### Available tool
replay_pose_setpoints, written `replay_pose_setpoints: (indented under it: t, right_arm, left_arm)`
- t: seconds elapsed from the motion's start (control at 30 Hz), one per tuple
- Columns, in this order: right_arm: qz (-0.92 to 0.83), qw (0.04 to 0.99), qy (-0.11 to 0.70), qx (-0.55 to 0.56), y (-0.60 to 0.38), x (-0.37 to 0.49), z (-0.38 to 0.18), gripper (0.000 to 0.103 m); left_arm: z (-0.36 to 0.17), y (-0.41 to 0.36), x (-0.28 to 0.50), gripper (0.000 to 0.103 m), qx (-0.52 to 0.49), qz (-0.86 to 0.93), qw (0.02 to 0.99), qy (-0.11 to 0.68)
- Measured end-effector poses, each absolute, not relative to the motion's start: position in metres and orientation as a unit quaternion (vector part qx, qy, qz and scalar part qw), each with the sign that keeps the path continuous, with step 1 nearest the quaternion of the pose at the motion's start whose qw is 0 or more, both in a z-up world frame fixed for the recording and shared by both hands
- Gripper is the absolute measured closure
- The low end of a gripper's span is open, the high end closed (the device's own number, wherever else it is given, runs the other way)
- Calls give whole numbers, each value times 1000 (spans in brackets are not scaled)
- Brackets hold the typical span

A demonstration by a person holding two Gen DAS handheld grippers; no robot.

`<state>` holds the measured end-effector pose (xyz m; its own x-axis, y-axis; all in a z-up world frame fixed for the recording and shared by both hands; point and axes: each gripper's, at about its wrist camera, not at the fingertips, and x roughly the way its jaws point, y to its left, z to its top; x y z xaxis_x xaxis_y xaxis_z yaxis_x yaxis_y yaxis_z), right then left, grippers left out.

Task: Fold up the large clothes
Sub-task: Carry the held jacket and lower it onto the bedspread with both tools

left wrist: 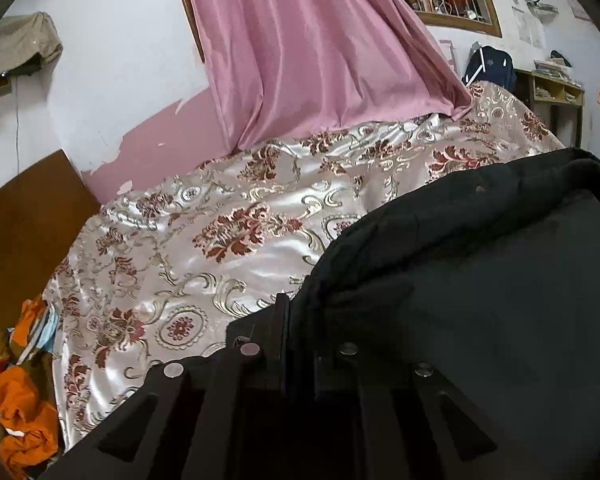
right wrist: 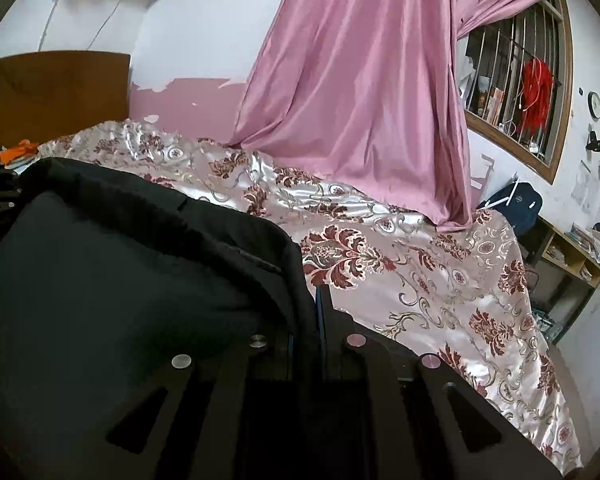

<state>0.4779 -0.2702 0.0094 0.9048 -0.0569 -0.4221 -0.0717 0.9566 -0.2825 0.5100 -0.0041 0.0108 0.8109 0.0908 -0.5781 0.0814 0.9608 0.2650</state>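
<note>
On the bed (left wrist: 236,272), across its shiny floral cover, lies the black coat (left wrist: 480,280). It's a big padded thing w/ snap studs along one edge. In the left wrist view it fills the right side; in the right wrist view it fills the left, so I'm holding it at two ends.

My left hand-held gripper (left wrist: 296,320) looks closed down narrow on a bunched hem of the coat, fingers nearly together w/ cloth between them. My right hand-held gripper (right wrist: 306,312) looks the same: narrow gap, thick rolled edge of the coat running into it. Both appear clamped on fabric, tho black on black makes the exact pinch hard to read.

Handling, my guess: heavy-ish, soft, bulky, won't hold a crease. The shell looks matte, not slick, but the satin cover under it is slippery, so the coat will prob slide when dragged rather than bunch. Best to grip the thick seamed edge/hem, not the puffy middle, since the padding would squash and slip out.

Room: open cover ahead of both grippers, up to the pink curtain (right wrist: 360,100) that drapes onto the far side of the bed. Headboard (left wrist: 24,216) and orange clothes (left wrist: 20,400) are at my left; the bed edge drops off at right near a shelf (right wrist: 572,256). Fold toward the middle, away from the curtain.
</note>
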Motion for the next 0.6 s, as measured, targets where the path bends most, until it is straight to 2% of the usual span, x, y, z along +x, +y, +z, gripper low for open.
replay_pose_setpoints:
  t: [0.2, 0.33, 0.37, 0.43, 0.47, 0.5, 0.53, 0.6]
  right_arm:
    - [-1, 961, 230, -153, -267, 488, 1, 95]
    - [13, 963, 231, -142, -271, 490, 3, 88]
    - [14, 963, 228, -139, -273, 489, 4, 83]
    - [12, 965, 224, -133, -277, 487, 8, 68]
    - [14, 968, 217, -128, -280, 485, 11, 62]
    - [20, 971, 205, -118, -283, 480, 17, 50]
    - [21, 974, 196, -113, -286, 477, 20, 43]
    - [25, 977, 183, -109, -288, 469, 29, 40]
  left_arm:
    - [2, 5, 518, 91, 108, -16, 939, 325]
    - [4, 10, 514, 87, 89, -29, 941, 326]
    - [7, 11, 512, 80, 83, -32, 942, 322]
    - [14, 15, 506, 55, 64, -40, 947, 314]
    - [20, 16, 502, 30, 51, -43, 951, 301]
    - [27, 17, 496, 15, 45, -40, 957, 283]
    - [33, 17, 488, 13, 42, -36, 963, 263]
    - [42, 17, 481, 11, 44, -44, 967, 247]
